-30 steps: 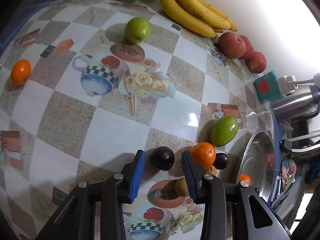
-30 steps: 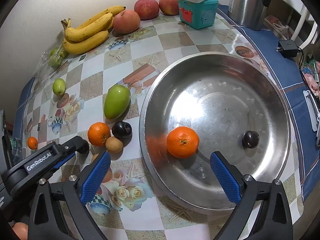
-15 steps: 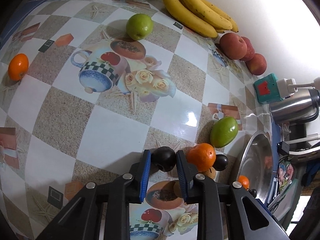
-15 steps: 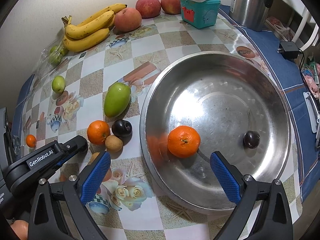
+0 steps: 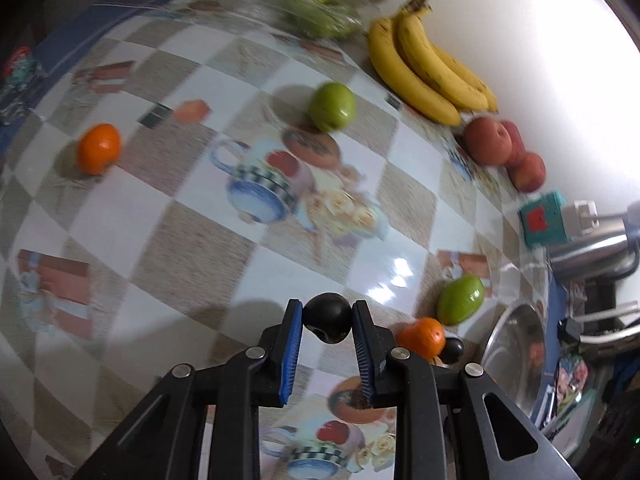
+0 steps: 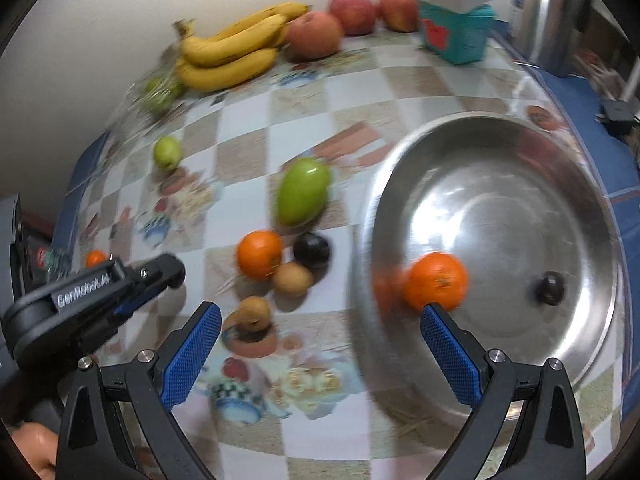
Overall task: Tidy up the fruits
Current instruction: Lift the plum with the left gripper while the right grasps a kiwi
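My left gripper is shut on a dark plum, held just above the checkered tablecloth; its black body shows at the left of the right wrist view. To its right lie an orange, another dark plum and a green mango. My right gripper stands open with nothing between its fingers, near the rim of the steel bowl. In the bowl lie an orange and a dark plum.
Bananas, red apples, a green apple and a small orange lie further off. Two brown fruits sit near the left gripper. A teal box and a kettle stand at the back.
My left gripper closed on the dark plum and lifted it a little off the cloth, moving toward the far side. The right gripper stayed open, its view shifting slightly left.
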{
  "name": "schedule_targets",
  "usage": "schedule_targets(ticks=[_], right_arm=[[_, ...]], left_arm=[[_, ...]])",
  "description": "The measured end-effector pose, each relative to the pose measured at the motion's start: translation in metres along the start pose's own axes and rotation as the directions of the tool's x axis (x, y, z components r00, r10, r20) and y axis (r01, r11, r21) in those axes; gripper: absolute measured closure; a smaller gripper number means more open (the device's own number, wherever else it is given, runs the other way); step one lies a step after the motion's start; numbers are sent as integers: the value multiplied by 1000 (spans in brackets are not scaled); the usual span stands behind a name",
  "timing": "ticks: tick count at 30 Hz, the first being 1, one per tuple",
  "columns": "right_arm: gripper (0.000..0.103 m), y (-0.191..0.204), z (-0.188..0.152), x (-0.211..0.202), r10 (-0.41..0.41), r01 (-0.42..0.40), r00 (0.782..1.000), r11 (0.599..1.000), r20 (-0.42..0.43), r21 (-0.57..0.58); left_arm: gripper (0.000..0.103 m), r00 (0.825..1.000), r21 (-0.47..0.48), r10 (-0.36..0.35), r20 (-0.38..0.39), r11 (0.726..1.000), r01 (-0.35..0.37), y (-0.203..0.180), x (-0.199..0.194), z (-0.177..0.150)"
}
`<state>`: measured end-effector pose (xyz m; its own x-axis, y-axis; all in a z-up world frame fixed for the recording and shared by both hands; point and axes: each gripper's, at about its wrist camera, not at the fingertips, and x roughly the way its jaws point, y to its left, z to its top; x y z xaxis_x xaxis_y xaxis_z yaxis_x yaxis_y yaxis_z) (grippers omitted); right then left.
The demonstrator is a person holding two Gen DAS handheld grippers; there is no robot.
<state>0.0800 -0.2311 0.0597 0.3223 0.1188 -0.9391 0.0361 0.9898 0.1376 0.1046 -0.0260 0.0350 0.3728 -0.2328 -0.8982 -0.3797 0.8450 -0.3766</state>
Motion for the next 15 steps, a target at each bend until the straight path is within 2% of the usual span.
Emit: schedule_targets(ticks=[2,5,7,15], right_arm=[[3,7,-2,5,7,-7,1000,1000,-22,-11],[3,15,-6,11,26,-28,998,999,-53,-28],[3,20,-7,12,10,-13,998,999,-54,-47],[4,37,-8,10,38,-41,999,994,-33,-105]], left_arm=[[76,1000,-25,-3,14,1000,4,7,-4,3],[76,999,-48,34,34,998,-32,18,-10,6],[76,998,-53,51,41,997,-49,22,-12,7],[76,998,-55,38,41,998,-36,25,-16,7]])
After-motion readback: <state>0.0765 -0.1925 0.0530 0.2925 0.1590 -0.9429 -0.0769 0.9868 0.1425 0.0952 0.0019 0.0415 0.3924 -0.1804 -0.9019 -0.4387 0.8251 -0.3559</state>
